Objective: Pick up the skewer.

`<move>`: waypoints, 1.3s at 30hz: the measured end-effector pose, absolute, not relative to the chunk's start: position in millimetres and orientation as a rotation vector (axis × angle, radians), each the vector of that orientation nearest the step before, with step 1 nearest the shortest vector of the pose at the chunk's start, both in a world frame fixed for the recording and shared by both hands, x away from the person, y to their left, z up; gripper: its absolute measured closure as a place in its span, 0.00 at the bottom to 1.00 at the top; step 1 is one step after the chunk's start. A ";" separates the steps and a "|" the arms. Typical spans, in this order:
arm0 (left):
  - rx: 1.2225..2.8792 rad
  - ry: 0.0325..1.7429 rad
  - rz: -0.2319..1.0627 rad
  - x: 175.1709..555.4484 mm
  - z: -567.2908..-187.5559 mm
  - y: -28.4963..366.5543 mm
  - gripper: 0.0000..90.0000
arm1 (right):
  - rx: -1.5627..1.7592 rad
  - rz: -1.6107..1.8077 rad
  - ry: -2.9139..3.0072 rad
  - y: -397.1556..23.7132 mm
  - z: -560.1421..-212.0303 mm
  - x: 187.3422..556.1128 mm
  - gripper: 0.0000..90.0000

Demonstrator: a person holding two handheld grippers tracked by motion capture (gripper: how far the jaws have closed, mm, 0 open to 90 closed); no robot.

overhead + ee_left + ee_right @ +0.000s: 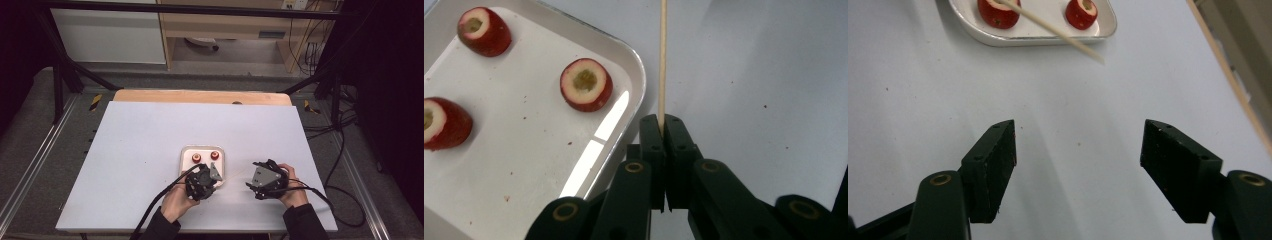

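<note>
While the left gripper clamps a wooden skewer just beside the tray of hollowed red fruit, the right gripper hovers low, pointing inward, its jaws spread wide and empty.

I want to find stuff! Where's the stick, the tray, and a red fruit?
stick [662, 60], left gripper view, middle of its shaft.
tray [636, 65], left gripper view, its rim.
red fruit [586, 84], left gripper view, its hollowed top.
</note>
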State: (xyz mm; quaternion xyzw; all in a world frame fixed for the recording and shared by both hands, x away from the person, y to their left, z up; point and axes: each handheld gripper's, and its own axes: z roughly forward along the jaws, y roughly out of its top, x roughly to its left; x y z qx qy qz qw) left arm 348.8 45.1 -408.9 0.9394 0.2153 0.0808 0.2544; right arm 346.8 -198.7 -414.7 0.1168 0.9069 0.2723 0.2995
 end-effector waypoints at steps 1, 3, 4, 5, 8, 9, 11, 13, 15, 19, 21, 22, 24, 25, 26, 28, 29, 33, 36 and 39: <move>2.537 0.604 0.232 347.2 -408.2 48.3 0.98 | 0.352 0.743 2.411 -201.4 -415.4 347.6 0.34; 2.492 0.627 0.242 344.1 -407.7 54.6 0.98 | 0.441 0.779 2.406 -205.6 -417.3 348.9 0.31; 2.469 0.640 0.241 342.7 -407.8 57.6 0.98 | 0.524 0.795 2.401 -208.6 -418.8 349.4 0.29; 2.428 0.660 0.258 339.4 -408.2 63.1 0.98 | 0.551 0.798 2.401 -209.9 -419.6 349.5 0.28; 2.387 0.680 0.271 336.3 -408.8 68.9 0.98 | 0.617 0.798 2.399 -211.1 -420.9 349.1 0.25; 2.366 0.693 0.277 334.5 -409.2 71.7 0.98 | 0.651 0.800 2.397 -211.2 -421.6 348.8 0.23; 2.338 0.708 0.297 331.3 -409.9 76.5 0.98 | 0.712 0.806 2.411 -211.2 -423.4 348.3 0.19; 2.307 0.717 0.312 327.8 -410.9 81.4 0.98 | 0.726 0.808 2.415 -211.0 -424.1 348.3 0.17; 2.281 0.724 0.317 325.1 -412.0 86.9 0.98 | 0.759 0.819 2.432 -210.3 -425.3 348.9 0.13; 2.220 0.745 0.334 319.5 -414.7 98.9 0.98 | 0.821 0.853 2.476 -209.5 -423.8 351.0 0.09; 2.170 0.776 0.326 318.4 -416.4 105.9 0.98 | 0.868 0.932 2.474 -211.1 -419.8 350.7 0.07; 2.154 0.782 0.331 317.9 -417.5 108.3 0.98 | 0.880 0.938 2.473 -211.3 -419.1 350.8 0.06; 2.130 0.791 0.347 316.3 -419.7 112.5 0.98 | 0.917 0.964 2.487 -211.5 -418.1 351.3 0.04; 2.116 0.796 0.343 316.2 -420.4 114.5 0.98 | 0.917 0.964 2.487 -211.5 -418.1 351.3 0.04; 2.103 0.800 0.359 315.5 -420.7 116.4 0.98 | 0.955 0.983 2.499 -211.6 -416.2 352.7 0.02; 2.074 0.815 0.359 314.2 -420.5 121.4 0.98 | 1.006 1.027 2.501 -212.7 -413.9 354.5 0.02; 2.050 0.826 0.372 313.1 -420.5 125.6 0.98 | 1.023 1.043 2.499 -213.3 -412.6 355.4 0.02; 2.029 0.838 0.369 311.9 -422.3 128.7 0.98 | 1.074 1.103 2.495 -215.5 -408.5 357.6 0.01; 2.023 0.841 0.362 310.8 -425.3 128.6 0.98 | 1.092 1.094 2.482 -214.3 -405.3 358.2 0.01; 2.016 0.843 0.355 310.6 -428.0 129.0 0.98 | 1.124 1.097 2.479 -212.4 -402.1 359.2 0.01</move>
